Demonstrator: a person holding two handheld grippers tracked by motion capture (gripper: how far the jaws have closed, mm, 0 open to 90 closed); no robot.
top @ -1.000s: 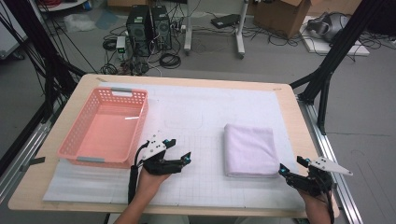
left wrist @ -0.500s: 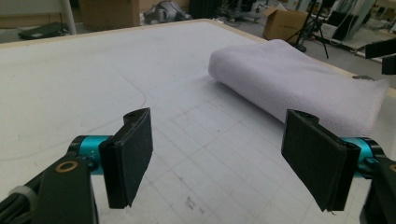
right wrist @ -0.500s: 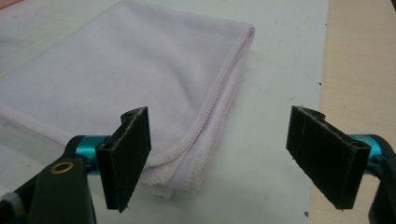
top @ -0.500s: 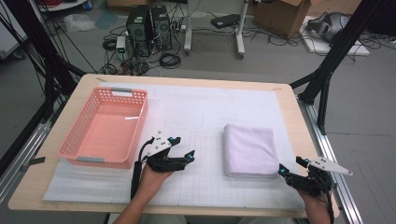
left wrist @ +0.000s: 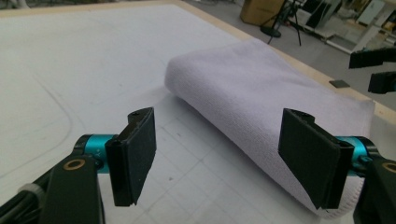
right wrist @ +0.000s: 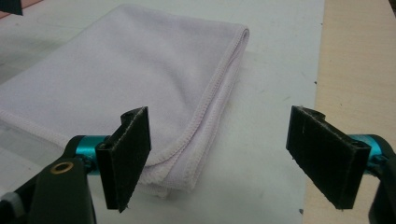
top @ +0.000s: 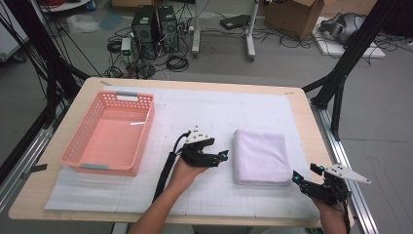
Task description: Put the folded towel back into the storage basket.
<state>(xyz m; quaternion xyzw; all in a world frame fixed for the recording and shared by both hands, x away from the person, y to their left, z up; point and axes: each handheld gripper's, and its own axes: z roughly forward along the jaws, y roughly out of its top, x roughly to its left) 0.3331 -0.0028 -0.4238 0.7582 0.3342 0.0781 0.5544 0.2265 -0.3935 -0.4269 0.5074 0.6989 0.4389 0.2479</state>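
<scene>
A: Start at the left of the desk (top: 292, 105). What sits there?

B: A pink basket (top: 109, 134) of plastic lattice, with nothing in it, lying on the white gridded mat (top: 214, 112) that covers most of the desk top.

A: And next to it, going right?

B: The left gripper (top: 220, 157), held in the person's left hand (top: 181, 171), out over the mat between the basket and the folded towel (top: 261, 155). It points toward the towel's left edge and is near it, not touching.

A: How do its fingers stand?

B: Wide apart. They have just been closing a little, yet the gap is large and nothing is between them. In the left gripper view the towel's rounded fold (left wrist: 219, 116) lies just ahead of the fingers (left wrist: 133, 154), and one finger overlaps the cloth in the picture; I cannot tell whether it brushes it.

A: Where is the towel itself?

B: Flat on the mat, right of centre, folded into a neat pale lilac rectangle, well apart from the basket.

A: And the far right?

B: The right gripper (top: 298, 178) is at the desk's near right corner, aimed at the towel's near right corner. In the right gripper view its fingers (right wrist: 126, 154) are spread wide, holding nothing, with the stitched corner (right wrist: 173, 163) just ahead of the left one.
</scene>
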